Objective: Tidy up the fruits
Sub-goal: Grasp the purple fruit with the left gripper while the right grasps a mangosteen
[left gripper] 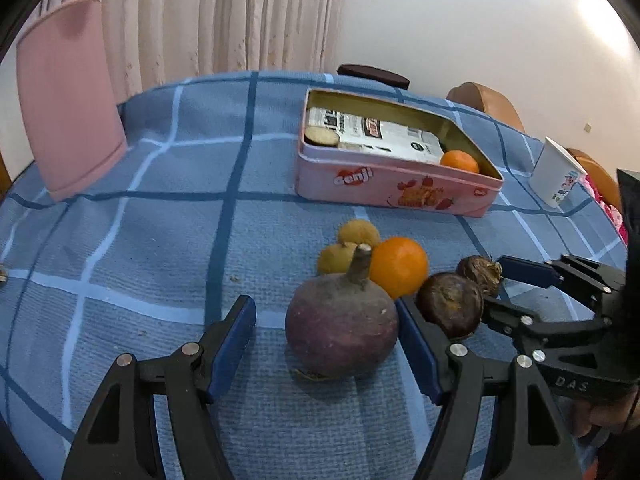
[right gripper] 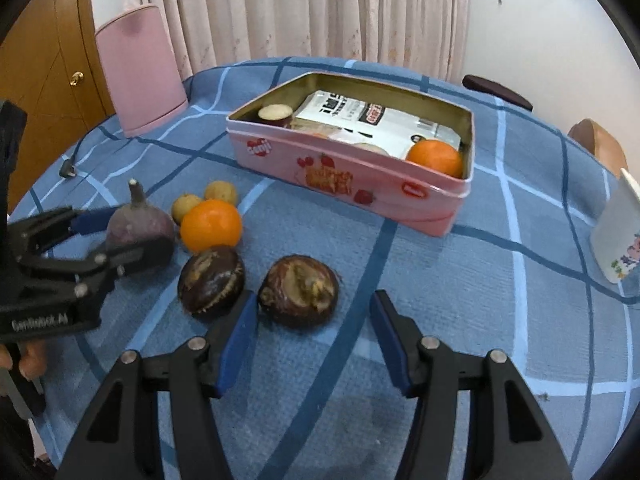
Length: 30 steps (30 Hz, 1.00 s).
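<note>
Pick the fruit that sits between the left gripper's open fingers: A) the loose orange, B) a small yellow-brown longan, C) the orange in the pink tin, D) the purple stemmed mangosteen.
D: the round purple mangosteen with a stem sits between the fingers of the left gripper, whose jaws stand open.

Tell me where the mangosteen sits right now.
The mangosteen stands on the blue checked tablecloth between the open jaws of the left gripper, just in front of the loose orange.
</note>
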Each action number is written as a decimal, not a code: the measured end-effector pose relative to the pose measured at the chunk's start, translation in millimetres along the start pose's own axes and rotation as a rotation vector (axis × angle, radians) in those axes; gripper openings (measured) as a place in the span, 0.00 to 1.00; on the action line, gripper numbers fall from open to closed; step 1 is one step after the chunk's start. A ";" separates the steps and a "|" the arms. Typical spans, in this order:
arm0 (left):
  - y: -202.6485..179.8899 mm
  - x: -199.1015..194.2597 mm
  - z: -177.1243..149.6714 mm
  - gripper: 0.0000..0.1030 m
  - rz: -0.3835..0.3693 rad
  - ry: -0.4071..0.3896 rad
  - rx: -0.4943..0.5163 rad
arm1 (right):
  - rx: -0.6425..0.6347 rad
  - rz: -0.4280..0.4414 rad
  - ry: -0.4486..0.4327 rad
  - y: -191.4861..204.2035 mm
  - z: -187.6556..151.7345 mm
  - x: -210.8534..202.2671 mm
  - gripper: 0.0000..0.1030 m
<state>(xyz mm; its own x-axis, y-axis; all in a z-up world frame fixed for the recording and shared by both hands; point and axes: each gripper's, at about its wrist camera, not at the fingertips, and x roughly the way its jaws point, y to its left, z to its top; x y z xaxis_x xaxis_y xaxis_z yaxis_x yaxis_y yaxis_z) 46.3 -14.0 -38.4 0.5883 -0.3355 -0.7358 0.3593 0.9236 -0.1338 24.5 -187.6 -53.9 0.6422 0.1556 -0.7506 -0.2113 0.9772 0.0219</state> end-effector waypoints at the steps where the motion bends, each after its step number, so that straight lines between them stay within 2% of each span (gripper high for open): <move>1: 1.5 1.7 0.3 0.70 -0.003 0.007 -0.009 | 0.005 0.010 0.006 -0.7 1.5 2.3 0.59; 2: 3.6 2.8 0.7 0.69 -0.012 0.012 -0.023 | 0.004 0.012 0.004 -0.3 2.6 2.9 0.59; 4: 6.3 2.2 1.0 0.55 -0.067 0.005 -0.046 | -0.003 0.006 0.007 1.0 3.5 4.3 0.58; 5: 4.1 1.5 0.8 0.53 -0.075 0.001 -0.037 | -0.008 0.000 0.007 2.0 3.4 4.3 0.53; 6: 1.1 1.7 0.8 0.53 -0.062 0.001 -0.027 | -0.013 0.003 0.005 3.0 3.4 3.9 0.43; 11: -3.2 -4.0 0.0 0.53 -0.008 -0.026 -0.008 | -0.001 -0.010 -0.006 1.8 2.5 1.2 0.42; 18: -2.5 -23.0 4.5 0.53 0.050 -0.124 -0.005 | 0.124 0.006 -0.142 -22.2 1.4 -26.6 0.42; 23: -14.8 -34.1 26.8 0.53 0.061 -0.204 0.024 | 0.190 0.002 -0.244 -35.7 19.4 -49.1 0.42; 30: -30.7 -25.2 66.2 0.53 0.044 -0.275 0.042 | 0.267 -0.024 -0.325 -50.3 53.8 -55.2 0.42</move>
<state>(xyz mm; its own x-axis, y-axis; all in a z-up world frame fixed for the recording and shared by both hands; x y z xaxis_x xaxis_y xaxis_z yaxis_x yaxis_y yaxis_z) 68.4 -46.2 28.2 0.7765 -0.3383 -0.5316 0.3551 0.9319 -0.0743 39.4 -237.6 21.9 0.8528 0.1285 -0.5062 -0.0231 0.9776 0.2093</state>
